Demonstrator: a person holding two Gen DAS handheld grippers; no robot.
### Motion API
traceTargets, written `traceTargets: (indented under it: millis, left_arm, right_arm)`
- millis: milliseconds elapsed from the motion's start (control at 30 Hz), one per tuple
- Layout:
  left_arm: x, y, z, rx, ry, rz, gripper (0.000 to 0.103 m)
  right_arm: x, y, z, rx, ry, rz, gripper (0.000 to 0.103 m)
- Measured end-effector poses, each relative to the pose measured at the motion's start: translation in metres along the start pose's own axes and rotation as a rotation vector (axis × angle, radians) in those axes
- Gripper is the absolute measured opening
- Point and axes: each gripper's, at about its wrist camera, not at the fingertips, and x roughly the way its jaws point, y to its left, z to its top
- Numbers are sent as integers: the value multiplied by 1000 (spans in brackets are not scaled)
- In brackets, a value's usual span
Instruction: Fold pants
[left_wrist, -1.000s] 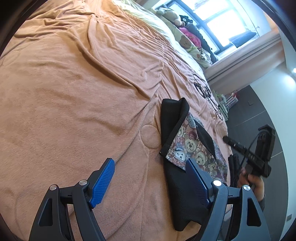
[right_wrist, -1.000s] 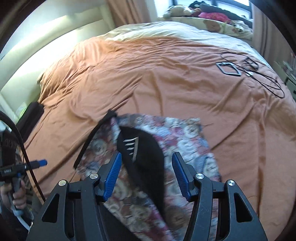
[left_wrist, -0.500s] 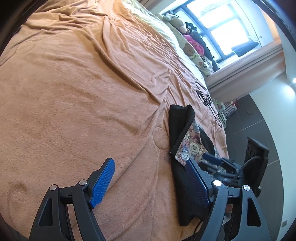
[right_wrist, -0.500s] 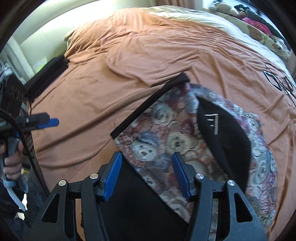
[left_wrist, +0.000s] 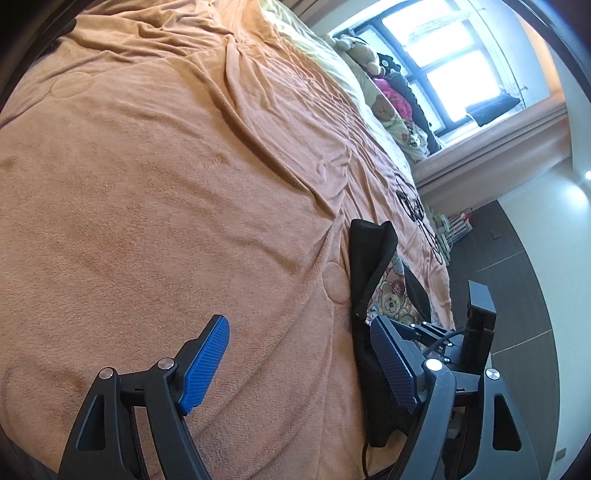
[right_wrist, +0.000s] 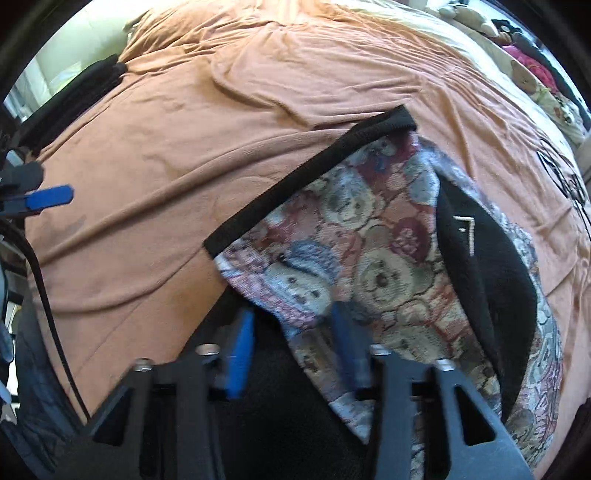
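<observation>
Right claw (right_wrist: 295, 347) closing around pants (right_wrist: 369, 266); left view shows window (left_wrist: 443, 70)

Woven pants (right_wrist: 369, 266); fleecy matt blanket (left_wrist: 166, 184)

The bedspread (left_wrist: 184, 184) was plain orange-brown. The pants (right_wrist: 369, 266) carried a teddy-bear print in beige, blue and dull red, with a black waistband (right_wrist: 314, 173) and a black pocket panel (right_wrist: 480, 258) marked by thin white lines. Both grippers had black frames and blue textured pads (left_wrist: 207, 362). Far pillows (left_wrist: 388, 110) showed cream fabric with bear motifs.
</observation>
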Motion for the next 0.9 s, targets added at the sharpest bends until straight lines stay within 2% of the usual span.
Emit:
traceTargets:
  millis: [33, 100, 267, 433, 667, 900]
  left_arm:
    - [-1, 0, 0, 1, 0, 1, 81]
    - [-3, -1, 1, 3, -3, -1, 81]
    - [-3, -6, 2, 13, -9, -9, 81]
    - [3, -16, 4, 27, 7, -11, 81]
    - [10, -30, 8, 46, 12, 0, 81]
    - [16, -42, 11, 66, 16, 31, 81]
  right_arm:
    - [1, 0, 0, 13, -1, 2, 13]
    - [-2, -3, 0, 36, -7, 5, 4]
    - [-22, -14, 0, 70, -73, 5, 2]
    - [-49, -43, 8, 131, -146, 2, 2]
    - [-83, -89, 1, 225, -226, -1, 2]
    - [-89, -130, -7, 333, -263, -1, 2]
